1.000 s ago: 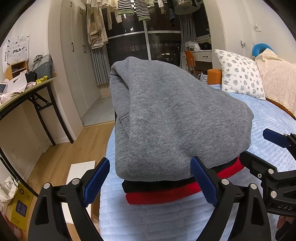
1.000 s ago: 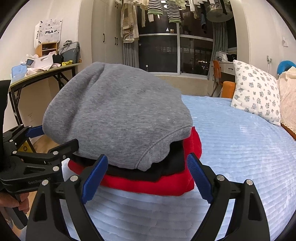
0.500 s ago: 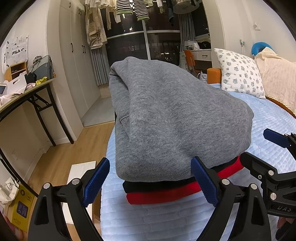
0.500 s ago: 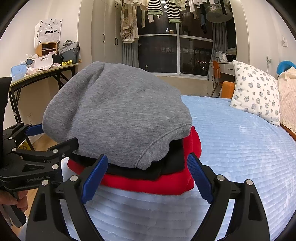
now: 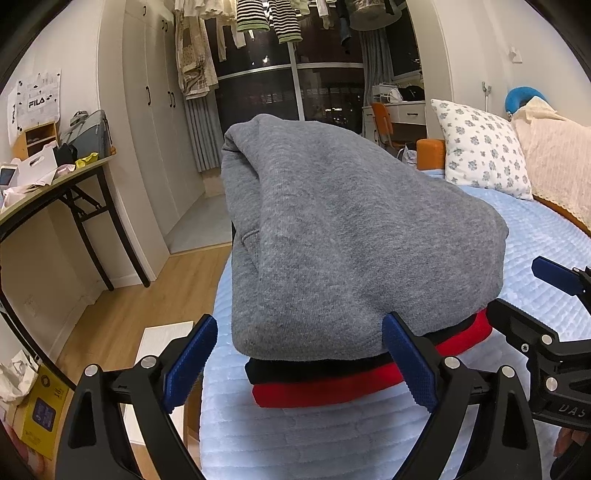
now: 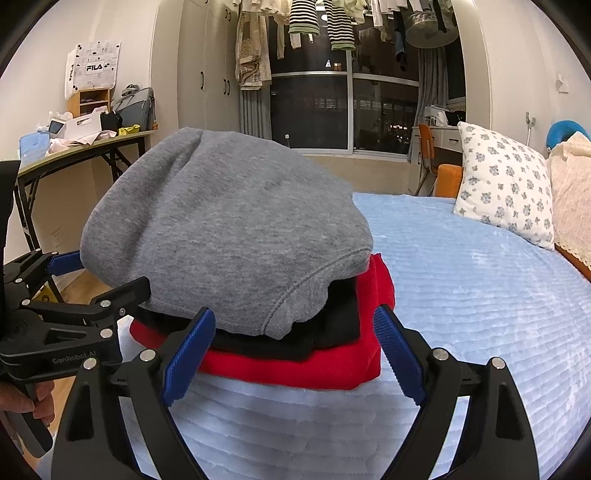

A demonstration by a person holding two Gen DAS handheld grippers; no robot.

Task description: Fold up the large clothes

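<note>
A folded grey sweatshirt [image 5: 347,236] lies on top of a stack, over a black garment [image 5: 317,369] and a red garment [image 5: 332,393], on the light blue bed [image 5: 369,443]. The stack also shows in the right wrist view: grey [image 6: 236,229], black [image 6: 325,332], red [image 6: 295,365]. My left gripper [image 5: 299,363] is open, its blue pads either side of the stack's near edge, holding nothing. My right gripper [image 6: 295,354] is open and empty in front of the stack's other side. Each gripper shows in the other's view, the right [image 5: 546,314] and the left [image 6: 74,295].
A floral pillow [image 6: 506,188] and cream blanket [image 5: 557,166] lie at the bed's head. A cluttered desk [image 5: 44,184] stands left over wooden floor [image 5: 122,314]. Wardrobes [image 5: 155,110], hanging laundry [image 6: 317,22] and a dark window [image 6: 384,110] are behind. A white board [image 5: 162,332] lies by the bed.
Both grippers stay open in front of the stack. The views have barely shifted; the clothes have not moved.
</note>
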